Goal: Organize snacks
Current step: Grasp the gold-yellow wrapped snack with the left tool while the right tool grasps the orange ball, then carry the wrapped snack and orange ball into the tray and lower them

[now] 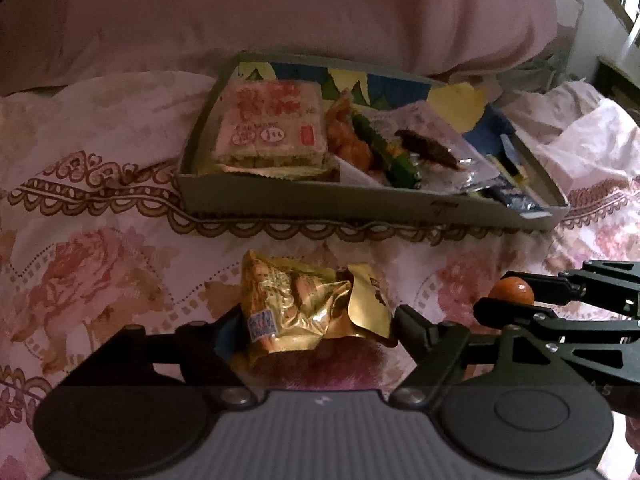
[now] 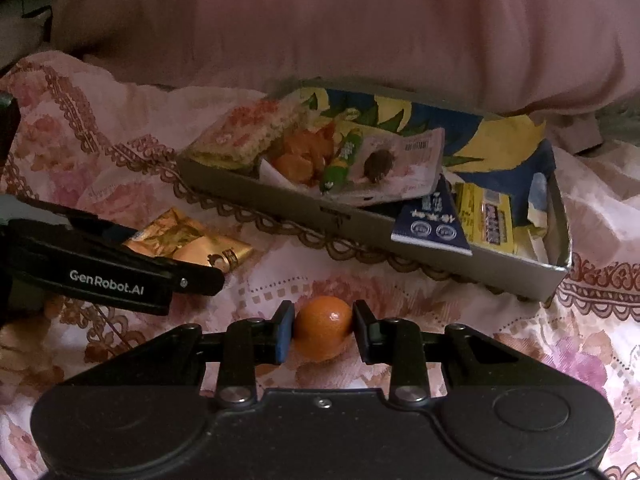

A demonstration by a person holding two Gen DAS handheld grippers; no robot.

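Between the right gripper's [image 2: 323,330] fingers sits one small round orange fruit [image 2: 322,327], pinched from both sides above the floral pink bedspread [image 2: 560,360]. One crinkled gold foil snack packet [image 1: 308,312] lies on the bedspread inside the left gripper's [image 1: 316,326] spread fingers. One shallow grey cardboard box [image 1: 320,200], beside the pink pillow [image 1: 280,12], holds several packaged snacks.

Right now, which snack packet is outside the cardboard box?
The gold foil packet, lying on the floral bedsheet between the left gripper fingers. All other packets sit inside the cardboard box.
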